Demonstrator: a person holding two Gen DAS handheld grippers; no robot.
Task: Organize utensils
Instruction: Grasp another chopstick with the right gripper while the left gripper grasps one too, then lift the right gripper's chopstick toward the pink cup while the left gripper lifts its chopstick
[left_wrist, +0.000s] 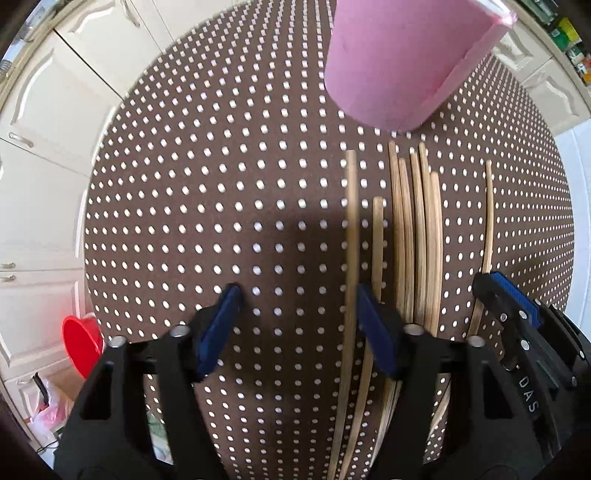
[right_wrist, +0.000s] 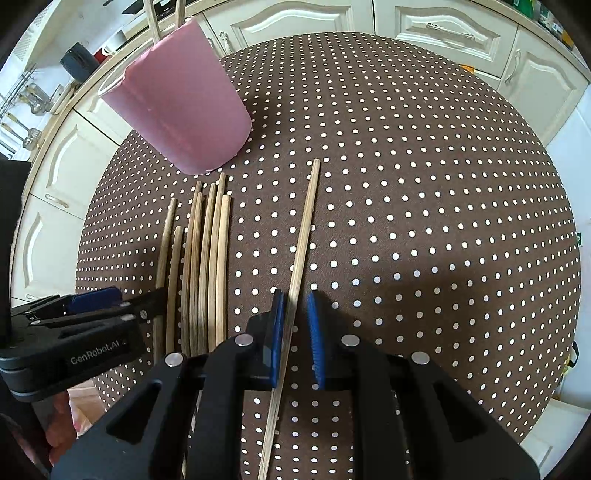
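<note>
Several bamboo chopsticks (left_wrist: 417, 240) lie side by side on the brown dotted tablecloth (left_wrist: 221, 184), just below a pink cup (left_wrist: 399, 62). My left gripper (left_wrist: 301, 328) points straight down and is open. One chopstick (left_wrist: 351, 258) runs just inside its right finger and no pad presses on it. In the right wrist view the pink cup (right_wrist: 181, 110) holds two upright sticks (right_wrist: 151, 18). My right gripper (right_wrist: 295, 332) has its jaws narrow around a single chopstick (right_wrist: 304, 229). That stick rests against the left pad, with cloth showing before the right pad. The left gripper (right_wrist: 140, 301) hovers over the bundle (right_wrist: 207, 258).
The round table's edge curves close on all sides, with cream cabinets (right_wrist: 295, 18) beyond. A red bowl (left_wrist: 81, 343) and plastic bags sit low at the left, off the table. The right gripper (left_wrist: 491, 291) stands close beside the left one. A hand (right_wrist: 59, 435) shows at the lower left.
</note>
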